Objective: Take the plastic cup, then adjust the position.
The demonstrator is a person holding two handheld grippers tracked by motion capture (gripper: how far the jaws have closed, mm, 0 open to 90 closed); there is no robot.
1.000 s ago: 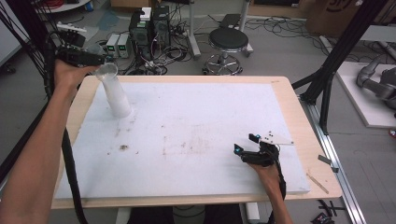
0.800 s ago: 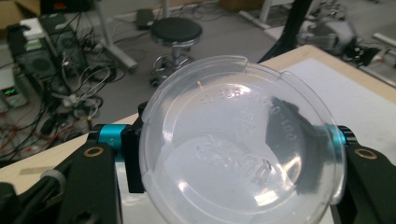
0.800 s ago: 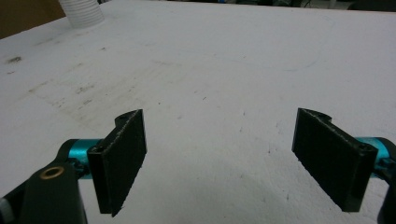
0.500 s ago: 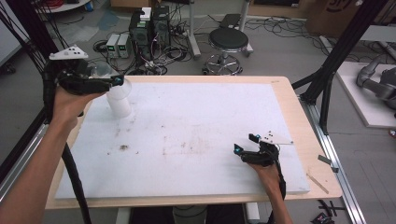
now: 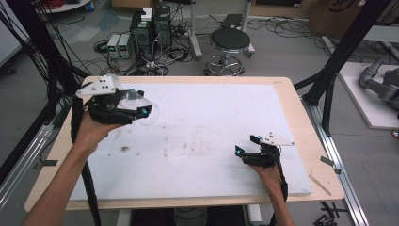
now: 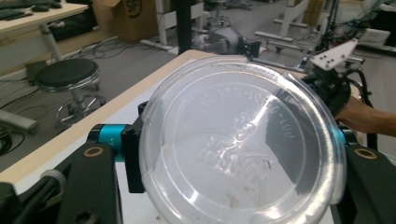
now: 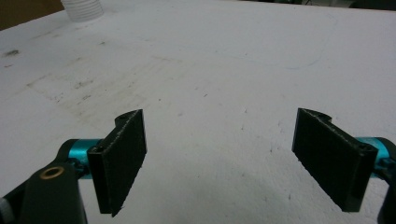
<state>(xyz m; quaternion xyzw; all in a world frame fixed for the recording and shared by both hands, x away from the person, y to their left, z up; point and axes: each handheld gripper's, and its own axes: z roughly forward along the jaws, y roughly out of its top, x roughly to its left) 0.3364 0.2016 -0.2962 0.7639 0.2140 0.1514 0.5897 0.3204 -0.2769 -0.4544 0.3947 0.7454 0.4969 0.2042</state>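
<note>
High view first: we see a clear plastic cup (image 5: 141, 109) held sideways in the left claw (image 5: 134, 112), lifted above the rear left part of the white worktop (image 5: 207, 122). It looks transparent and thin-walled, with its round bottom pointing toward the middle of the board; we cannot see anything inside it. The left hand (image 5: 91, 132) grips the claw from behind, forearm coming up from the lower left corner. The right claw (image 5: 244, 153) sits low over the worktop near the front right, well apart from the cup, with the right hand (image 5: 268, 174) behind it.

Left gripper view: the clear plastic cup (image 6: 240, 144) is clamped between the two black jaws, which press on its sides. We face its round end with raised lettering moulded into it, too faint to read. Beyond it we make out the right claw (image 6: 331, 79) and a stool (image 6: 67, 74) on the floor.

Right gripper view: the right claw (image 7: 219, 158) stands wide with nothing between its jaws, hovering just above the stained white worktop (image 7: 210, 65).
</note>
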